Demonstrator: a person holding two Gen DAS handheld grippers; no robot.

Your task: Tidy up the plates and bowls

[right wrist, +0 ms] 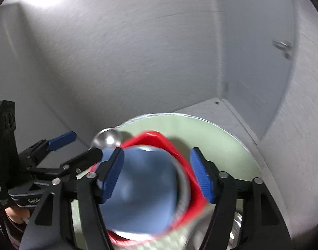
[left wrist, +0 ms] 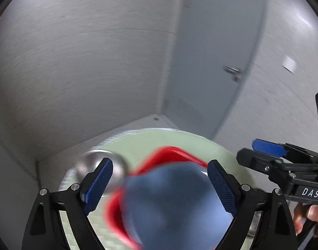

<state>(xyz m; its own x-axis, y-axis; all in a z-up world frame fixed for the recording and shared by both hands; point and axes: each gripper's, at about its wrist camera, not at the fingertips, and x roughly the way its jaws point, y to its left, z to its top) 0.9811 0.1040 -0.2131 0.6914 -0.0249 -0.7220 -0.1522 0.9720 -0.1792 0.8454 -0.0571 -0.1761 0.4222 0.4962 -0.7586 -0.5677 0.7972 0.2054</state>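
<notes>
A blue bowl (left wrist: 171,204) sits in a red square dish (left wrist: 115,214) on a pale green plate (left wrist: 142,143). A small steel bowl (left wrist: 117,164) lies at the plate's left edge. My left gripper (left wrist: 160,185) is open, its fingers on either side of the blue bowl. My right gripper (right wrist: 156,175) is open over the same blue bowl (right wrist: 138,191), red dish (right wrist: 192,191), green plate (right wrist: 211,137) and steel bowl (right wrist: 107,138). The right gripper also shows in the left wrist view (left wrist: 269,156), and the left gripper in the right wrist view (right wrist: 79,145). Everything is blurred.
The stack stands on a white counter (left wrist: 54,170) in a corner of grey walls. A grey door with a handle (left wrist: 232,70) is behind. A shiny metal object (right wrist: 237,231) lies at the plate's lower right.
</notes>
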